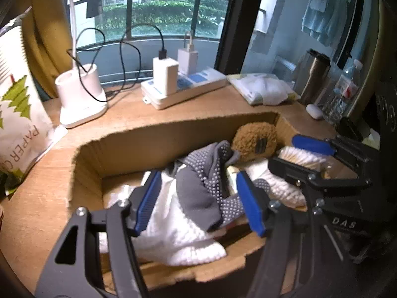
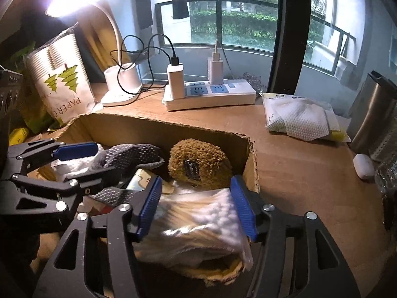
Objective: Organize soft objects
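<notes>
Working inside the cardboard box point(image 1: 129, 144), both grippers are lowered among the soft things already gathered there. The left gripper point(image 1: 198, 201) is spread wide, its blue pads set either side of the grey dotted sock point(image 1: 206, 183) that is draped over the white knitted cloth point(image 1: 178, 233); neither pad is seen to press on it, so nothing is held. The right gripper point(image 2: 196, 208) is likewise spread around the bag of cotton swabs point(image 2: 198, 221), and whether its pads touch the plastic cannot quite be told through the blur. The brown plush toy point(image 2: 199, 160) is lodged in the far corner of the box, just behind the swabs.

Trouble is most likely from the crowding. If the left fingers are closed now, sock and white cloth may be pinched together and dragged out as one. The slick bag may slip or be crushed if squeezed at its edge. The two tools, standing near each other, may also be knocked together.
</notes>
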The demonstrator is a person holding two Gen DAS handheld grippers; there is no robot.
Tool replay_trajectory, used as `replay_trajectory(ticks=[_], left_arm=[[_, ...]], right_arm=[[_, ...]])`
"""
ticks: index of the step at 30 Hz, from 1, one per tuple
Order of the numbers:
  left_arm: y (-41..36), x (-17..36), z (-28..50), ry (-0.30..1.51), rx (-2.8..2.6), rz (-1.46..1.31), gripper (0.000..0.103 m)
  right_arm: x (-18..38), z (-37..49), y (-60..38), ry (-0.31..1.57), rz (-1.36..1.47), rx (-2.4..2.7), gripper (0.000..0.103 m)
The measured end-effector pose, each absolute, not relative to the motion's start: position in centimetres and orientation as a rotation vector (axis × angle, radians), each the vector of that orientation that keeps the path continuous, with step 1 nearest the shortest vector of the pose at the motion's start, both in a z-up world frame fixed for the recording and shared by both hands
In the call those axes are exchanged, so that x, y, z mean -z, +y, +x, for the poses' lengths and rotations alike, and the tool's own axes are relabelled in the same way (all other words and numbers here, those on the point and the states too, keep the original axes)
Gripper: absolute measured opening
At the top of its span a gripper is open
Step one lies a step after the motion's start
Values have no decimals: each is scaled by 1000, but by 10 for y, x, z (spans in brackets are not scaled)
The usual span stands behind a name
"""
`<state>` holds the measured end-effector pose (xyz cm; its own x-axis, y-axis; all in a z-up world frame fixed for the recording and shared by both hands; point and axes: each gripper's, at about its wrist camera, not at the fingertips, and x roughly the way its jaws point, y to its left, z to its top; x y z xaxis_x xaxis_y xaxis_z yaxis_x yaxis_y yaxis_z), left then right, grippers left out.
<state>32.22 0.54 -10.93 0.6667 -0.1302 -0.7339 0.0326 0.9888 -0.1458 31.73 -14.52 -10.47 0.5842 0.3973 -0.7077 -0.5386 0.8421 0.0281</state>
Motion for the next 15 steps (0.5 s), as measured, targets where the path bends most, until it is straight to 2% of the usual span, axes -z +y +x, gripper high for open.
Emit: replay_trajectory(ticks=[13, 15], left_arm=[[7, 81, 285, 771, 87, -127, 65], [7, 78, 278, 762, 89, -127, 69]], right_arm=[[81, 280, -148, 728, -210, -538, 65], [79, 274, -147, 722, -214, -538, 65]])
